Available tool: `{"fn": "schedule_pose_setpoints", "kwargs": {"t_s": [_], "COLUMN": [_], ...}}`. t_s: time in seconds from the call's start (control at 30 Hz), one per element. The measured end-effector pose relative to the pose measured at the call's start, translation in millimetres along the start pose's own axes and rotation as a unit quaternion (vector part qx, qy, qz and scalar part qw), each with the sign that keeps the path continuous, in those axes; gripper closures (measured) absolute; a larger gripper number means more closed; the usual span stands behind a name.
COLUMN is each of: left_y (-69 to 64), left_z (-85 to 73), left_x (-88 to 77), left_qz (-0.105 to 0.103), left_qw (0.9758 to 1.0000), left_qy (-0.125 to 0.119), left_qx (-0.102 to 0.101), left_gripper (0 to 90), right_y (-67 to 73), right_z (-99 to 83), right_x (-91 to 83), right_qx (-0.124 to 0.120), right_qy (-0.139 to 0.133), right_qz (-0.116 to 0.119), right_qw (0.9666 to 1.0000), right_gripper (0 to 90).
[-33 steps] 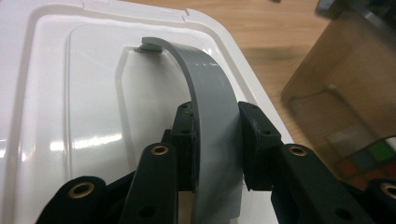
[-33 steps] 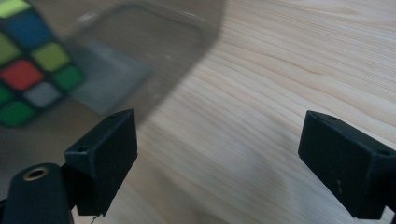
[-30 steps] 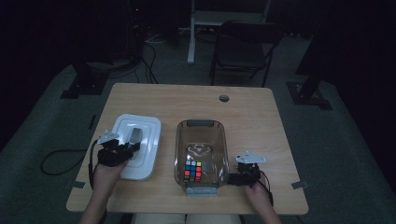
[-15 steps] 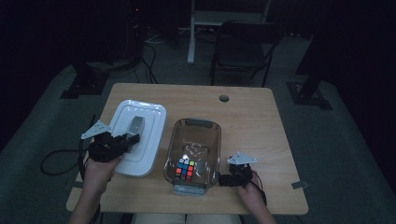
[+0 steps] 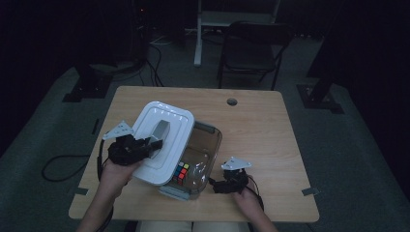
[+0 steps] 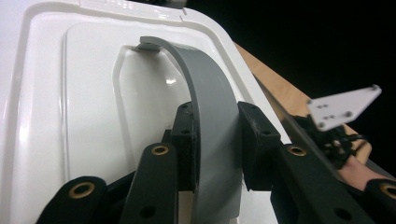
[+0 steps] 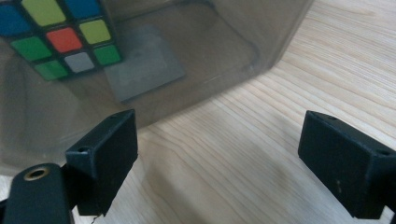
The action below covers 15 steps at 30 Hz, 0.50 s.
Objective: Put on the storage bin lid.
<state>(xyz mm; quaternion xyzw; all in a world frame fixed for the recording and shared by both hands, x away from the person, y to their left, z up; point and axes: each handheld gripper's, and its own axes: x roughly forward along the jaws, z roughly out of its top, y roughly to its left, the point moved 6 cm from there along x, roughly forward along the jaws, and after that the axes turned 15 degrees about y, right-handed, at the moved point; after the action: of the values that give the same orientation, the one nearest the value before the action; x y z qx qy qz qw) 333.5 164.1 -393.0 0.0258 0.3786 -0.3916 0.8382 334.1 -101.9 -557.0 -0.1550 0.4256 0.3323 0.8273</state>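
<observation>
My left gripper (image 5: 153, 143) is shut on the grey arched handle (image 6: 210, 107) of a white lid (image 5: 162, 140). It holds the lid tilted above the left side of a smoky clear box (image 5: 208, 140). A colourful puzzle cube (image 5: 182, 173) lies inside the box near its front. In the left gripper view both pads (image 6: 186, 140) press the handle from either side. My right gripper (image 5: 215, 185) is open and low over the table, at the box's front right corner. In the right gripper view, the box wall (image 7: 224, 56) and the cube (image 7: 60, 37) lie just beyond its jaws (image 7: 224, 154).
The wooden table (image 5: 261, 125) has a small round hole (image 5: 232, 101) near its far edge. A chair (image 5: 251, 48) and stand legs are on the dark floor behind. A cable (image 5: 63, 164) trails off the table's left side.
The left gripper has lifted the lid off the table and carried it right, partly over the box. The right gripper has shifted left, staying beside the box.
</observation>
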Motion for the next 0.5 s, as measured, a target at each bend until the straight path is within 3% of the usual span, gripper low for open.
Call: {"fn": "schedule_pose_setpoints", "kwargs": {"t_s": [0.2, 0.5], "left_y": [-6.8, -14.0], "left_z": [3.4, 4.2], "left_x": [12.7, 35.3], "left_qz": [-0.020, -0.032], "left_qw": [0.9996, 0.9989], "left_qy": [0.016, 0.033], "left_qx": [0.012, 0.004], "left_gripper": [71.5, 71.5], "right_y": [6.3, 4.2], "right_z": [11.5, 13.4], "right_x": [5.4, 2.4], "right_qx": [-0.004, -0.004], "right_qy": [-0.004, -0.013], "right_qz": [0.003, -0.015], "right_qw": [1.0000, 0.9998], "right_gripper": [11.9, 11.9]}}
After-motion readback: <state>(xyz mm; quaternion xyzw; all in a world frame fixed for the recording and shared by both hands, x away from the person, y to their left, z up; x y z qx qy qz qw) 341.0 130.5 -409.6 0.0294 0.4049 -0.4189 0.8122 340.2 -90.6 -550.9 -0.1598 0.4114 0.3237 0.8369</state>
